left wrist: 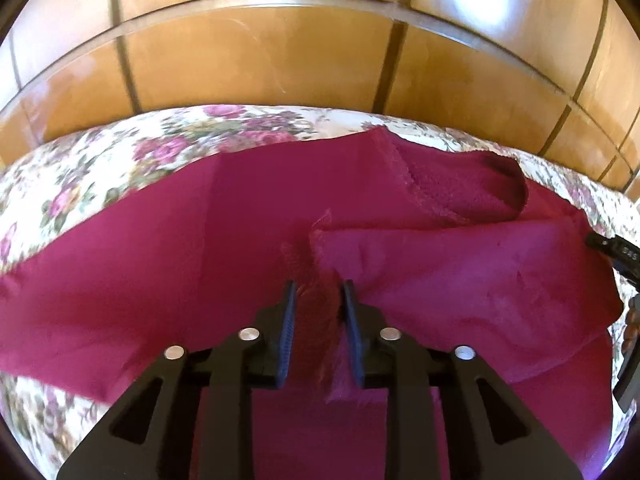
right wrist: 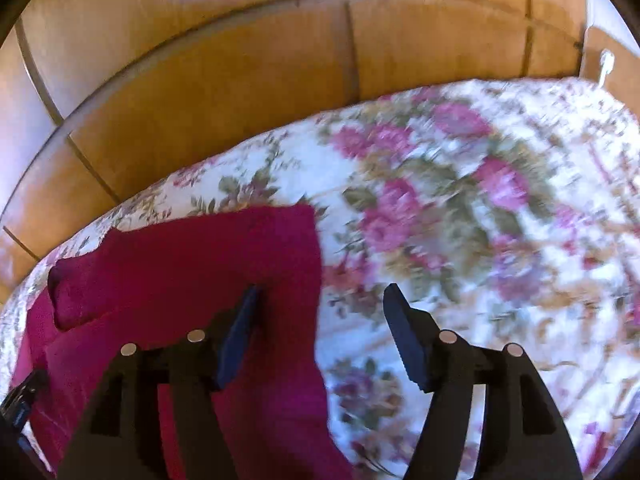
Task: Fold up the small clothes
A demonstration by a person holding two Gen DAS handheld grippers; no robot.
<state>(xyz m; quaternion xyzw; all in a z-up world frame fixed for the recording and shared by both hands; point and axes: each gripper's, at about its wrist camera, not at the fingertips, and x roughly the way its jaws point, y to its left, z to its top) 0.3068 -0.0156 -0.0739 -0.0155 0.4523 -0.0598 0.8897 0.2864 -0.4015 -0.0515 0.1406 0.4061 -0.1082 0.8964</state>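
Black left gripper (left wrist: 319,308) is nearly closed, pinching a frayed fold of the crimson garment (left wrist: 160,264) spread on the floral bedspread (left wrist: 100,160). Right gripper (right wrist: 320,320) hangs wide open over the garment's right edge, holding nothing. Best to clamp that edge too, then lift both evenly.

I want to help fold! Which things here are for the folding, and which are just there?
For the folding:
- red cloth
- left tool, pinching the cloth's frayed edge
- right tool, open over the cloth's edge

Just there:
- flowery bedspread
- wooden wardrobe doors
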